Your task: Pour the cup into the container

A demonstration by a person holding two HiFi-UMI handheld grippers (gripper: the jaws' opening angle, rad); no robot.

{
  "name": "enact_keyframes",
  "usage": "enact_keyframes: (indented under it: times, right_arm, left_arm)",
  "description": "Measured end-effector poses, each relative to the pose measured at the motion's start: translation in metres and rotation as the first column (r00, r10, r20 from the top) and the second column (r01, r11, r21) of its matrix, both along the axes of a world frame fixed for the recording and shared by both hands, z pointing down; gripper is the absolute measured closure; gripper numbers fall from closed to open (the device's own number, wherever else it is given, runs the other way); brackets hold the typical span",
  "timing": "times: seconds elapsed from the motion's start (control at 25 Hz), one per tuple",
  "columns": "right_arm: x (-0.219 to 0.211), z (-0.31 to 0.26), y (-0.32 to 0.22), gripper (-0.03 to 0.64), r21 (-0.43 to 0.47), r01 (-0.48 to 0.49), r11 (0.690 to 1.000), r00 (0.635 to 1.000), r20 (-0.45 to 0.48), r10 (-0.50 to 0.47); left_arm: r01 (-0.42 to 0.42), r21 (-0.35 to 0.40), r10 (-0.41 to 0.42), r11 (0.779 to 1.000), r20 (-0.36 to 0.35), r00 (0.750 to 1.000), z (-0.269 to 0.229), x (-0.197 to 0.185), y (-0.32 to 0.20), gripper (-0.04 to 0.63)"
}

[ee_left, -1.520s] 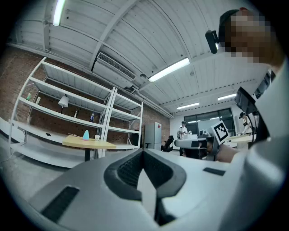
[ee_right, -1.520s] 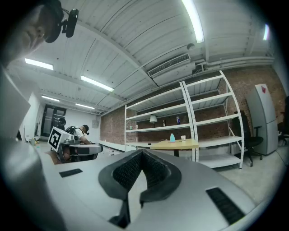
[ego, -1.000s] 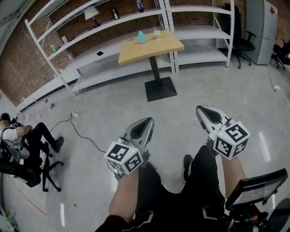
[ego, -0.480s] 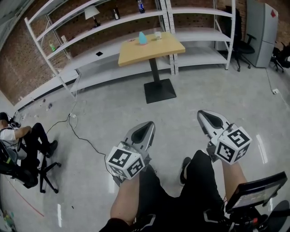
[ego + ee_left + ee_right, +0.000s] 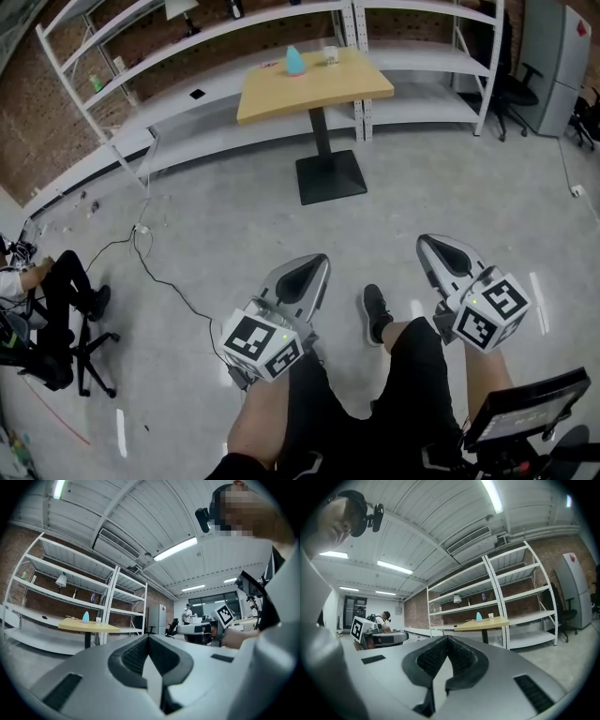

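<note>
Not started. Left tool (image 5: 317, 263) and right tool (image 5: 429, 247) clenched, empty, far from desk (image 5: 319, 90) with cup (image 5: 330, 55) and container (image 5: 295, 61) — approach, grasp, pour all left.

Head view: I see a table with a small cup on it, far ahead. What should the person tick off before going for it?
1. Left hand-held gripper empty: ok, jaws together on nothing.
2. Right hand-held gripper empty: ok, jaws together on nothing.
3. Jaws open for a grasp: not ok on either.
4. Cup upright on the table: ok. Whether it holds anything: cannot tell.
5. Blue object beside the cup is the container: cannot tell.
6. Table within reach: not ok, it stands well across the floor from both.
</note>
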State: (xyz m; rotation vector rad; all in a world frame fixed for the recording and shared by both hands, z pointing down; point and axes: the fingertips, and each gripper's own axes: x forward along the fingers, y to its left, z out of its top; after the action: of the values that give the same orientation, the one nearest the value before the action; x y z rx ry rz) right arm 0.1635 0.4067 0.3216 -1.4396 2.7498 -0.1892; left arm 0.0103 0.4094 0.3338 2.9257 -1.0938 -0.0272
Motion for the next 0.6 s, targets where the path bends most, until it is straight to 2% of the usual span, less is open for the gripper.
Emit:
enact_keyframes:
  times: [0.36, 0.6]
  right_arm:
    - [0.002, -0.021, -0.067, 0.617, 0.048, 0.009, 0.999, 1.000, 0.026, -0.011]
    - [-0.012, -0.027, -0.118, 0.617, 0.071, 0.018, 0.997, 1.000, -0.002, -0.018]
  left_arm:
    - [0.002, -0.004, -0.001, 1.000, 0.041, 0.999, -0.016, 0.001, -0.063, 0.604]
    - [0.026, 0.002, -0.026, 1.000, 0.012, 1.000, -0.021, -0.017, -0.112, 0.604]
